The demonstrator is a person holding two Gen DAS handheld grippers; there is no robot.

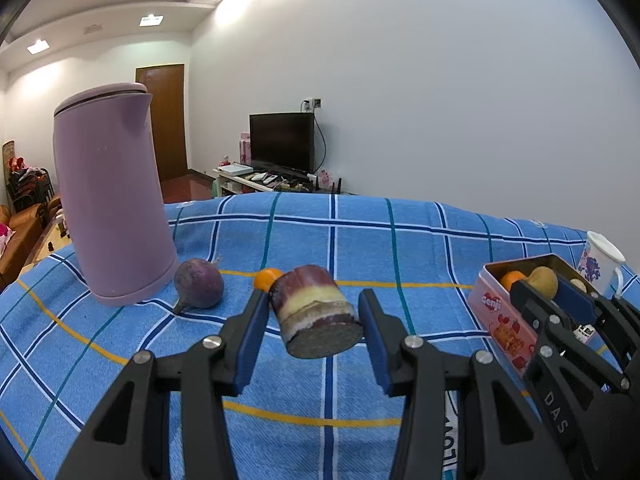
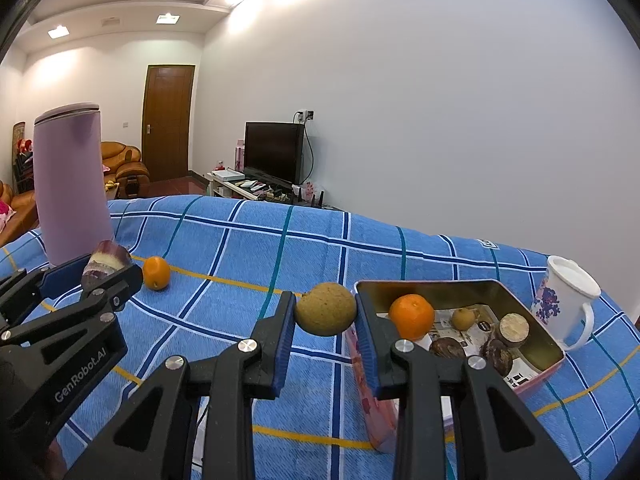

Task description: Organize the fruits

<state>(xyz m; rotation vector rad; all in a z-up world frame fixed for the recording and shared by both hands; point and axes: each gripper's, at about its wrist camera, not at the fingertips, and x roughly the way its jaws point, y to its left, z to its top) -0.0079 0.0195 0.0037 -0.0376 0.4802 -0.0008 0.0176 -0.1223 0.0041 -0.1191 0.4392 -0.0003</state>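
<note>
Left wrist view is showing the left gripper (image 1: pixel 314 316) holding a short chunk of sugarcane (image 1: pixel 316 312) above the cloth. The chunk is round like a drum, with purple skin, a pale band and a rough grey cut end. Its left side is pressing on the left blue pad; a small gap is showing at the right pad, so I cannot tell how tight the hold is.

At ten o'clock from the chunk a smooth, tall purple kettle (image 1: pixel 112 196) is standing, and a round dark purple fruit (image 1: pixel 199 283) with a little tail is lying just beside its base. A small orange (image 1: pixel 267 278) is peeking out behind the left finger.

Right wrist view is showing the right gripper (image 2: pixel 325 320) squeezing a round brown pear (image 2: pixel 326 309) with dotted, rough skin between its blue pads.

At three o'clock from the pear a pink metal tin (image 2: pixel 532 312) with shiny gold walls is sitting open. Inside it are lying a bright orange (image 2: pixel 411 317), a tiny brown fruit, dark pieces and one cut chunk. A white mug (image 2: pixel 566 300) with a purple picture is standing just past the tin's far corner.

The blue checked tablecloth (image 2: pixel 240 240) is looking woven and soft. Lots of bare cloth is lying between the kettle and the tin, and its far edge is dropping off toward the room.
</note>
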